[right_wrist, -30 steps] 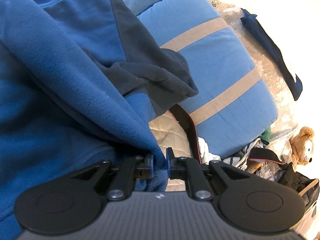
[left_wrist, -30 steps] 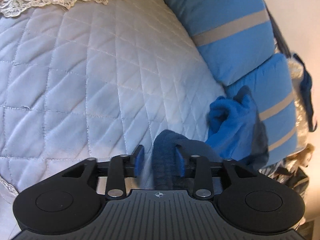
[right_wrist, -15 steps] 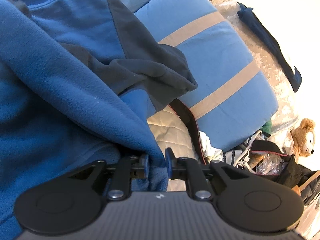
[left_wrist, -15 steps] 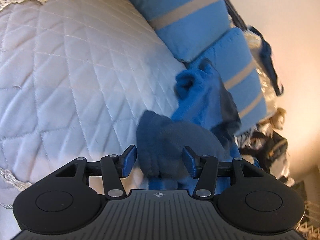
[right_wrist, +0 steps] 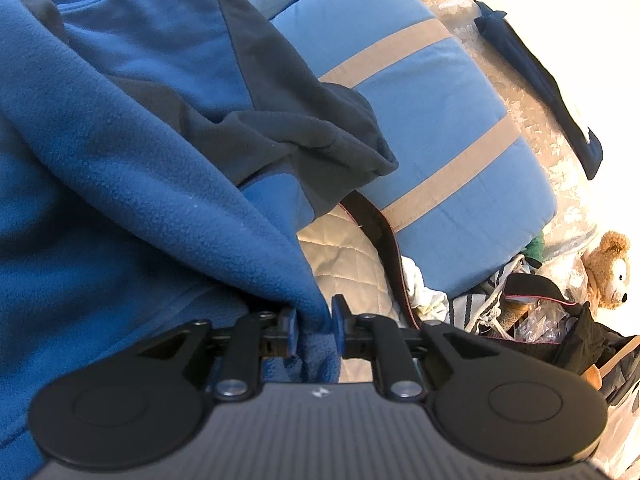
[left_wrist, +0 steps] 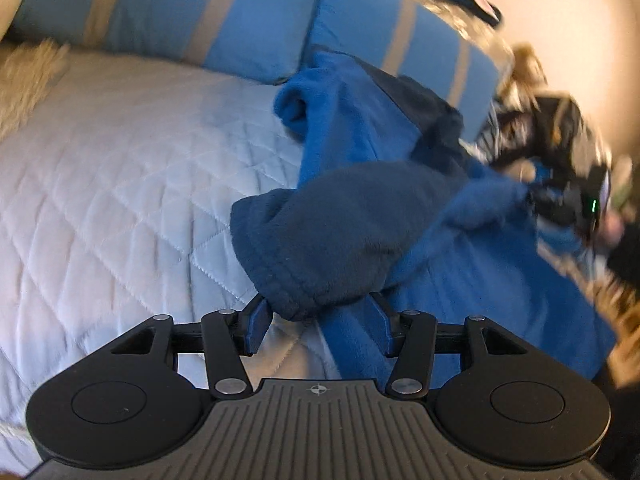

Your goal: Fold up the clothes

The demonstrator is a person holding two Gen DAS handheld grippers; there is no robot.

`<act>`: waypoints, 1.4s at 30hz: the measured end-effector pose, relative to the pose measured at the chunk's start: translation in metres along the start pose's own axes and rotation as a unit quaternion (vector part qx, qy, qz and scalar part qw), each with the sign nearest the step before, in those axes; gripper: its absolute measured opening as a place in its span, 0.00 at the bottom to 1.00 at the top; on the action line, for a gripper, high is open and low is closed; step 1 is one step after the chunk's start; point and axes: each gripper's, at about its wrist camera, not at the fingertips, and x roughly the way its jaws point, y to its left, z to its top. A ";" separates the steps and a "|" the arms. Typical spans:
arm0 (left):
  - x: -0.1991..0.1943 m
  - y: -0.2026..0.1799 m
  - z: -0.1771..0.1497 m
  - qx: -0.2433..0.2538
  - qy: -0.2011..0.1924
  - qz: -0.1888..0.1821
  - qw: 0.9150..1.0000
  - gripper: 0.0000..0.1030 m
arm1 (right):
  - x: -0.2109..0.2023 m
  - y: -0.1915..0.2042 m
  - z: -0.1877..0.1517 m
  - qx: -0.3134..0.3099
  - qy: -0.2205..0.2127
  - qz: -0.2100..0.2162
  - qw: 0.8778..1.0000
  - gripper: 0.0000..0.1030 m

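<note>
A blue fleece top (right_wrist: pixel 132 168) with navy panels lies bunched on the white quilted bed (left_wrist: pixel 120 184). My right gripper (right_wrist: pixel 314 326) is shut on a fold of its blue edge, which is drawn taut toward me. In the left wrist view the navy sleeve end (left_wrist: pixel 332 232) drapes just beyond my left gripper (left_wrist: pixel 318 324). That gripper stands wide open, and the cuff hem hangs between the fingertips without being pinched. The right gripper (left_wrist: pixel 568 200) shows blurred at the far right, holding the blue body (left_wrist: pixel 460 280).
Two blue pillows with grey stripes (left_wrist: pixel 192 12) (right_wrist: pixel 440 128) line the head of the bed. A dark strap (right_wrist: pixel 384 240), bags and loose clutter (right_wrist: pixel 532 308) and a teddy bear (right_wrist: pixel 608 264) crowd the bed's right side. A navy cloth (right_wrist: pixel 540 88) hangs behind.
My left gripper opened wide and let go of the navy sleeve, swinging right toward the pillows. The right gripper kept its hold and barely moved.
</note>
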 end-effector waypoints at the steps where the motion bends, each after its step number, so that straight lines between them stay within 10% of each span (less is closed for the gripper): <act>1: 0.000 -0.002 -0.001 0.013 -0.002 0.007 1.000 0.47 | 0.000 0.000 0.000 -0.001 0.000 0.000 1.000 0.33; 14: -0.029 -0.021 0.044 -0.040 -0.003 0.019 0.999 0.16 | -0.003 -0.002 -0.002 0.000 -0.015 -0.005 1.000 0.33; 15: -0.034 -0.022 0.051 -0.058 0.004 0.014 0.998 0.16 | -0.003 -0.003 -0.002 0.000 -0.018 -0.006 1.000 0.21; 21: -0.063 -0.009 0.074 -0.259 0.071 -0.070 0.961 0.16 | -0.001 -0.013 0.000 0.010 -0.022 -0.006 1.000 0.15; 27: -0.030 0.036 0.049 -0.356 0.117 -0.062 0.925 0.16 | 0.006 -0.011 0.005 0.021 -0.016 0.001 1.000 0.17; 42: 0.005 0.070 0.012 -0.411 0.076 -0.070 0.906 0.24 | -0.017 0.002 0.003 -0.016 -0.026 -0.014 0.999 0.48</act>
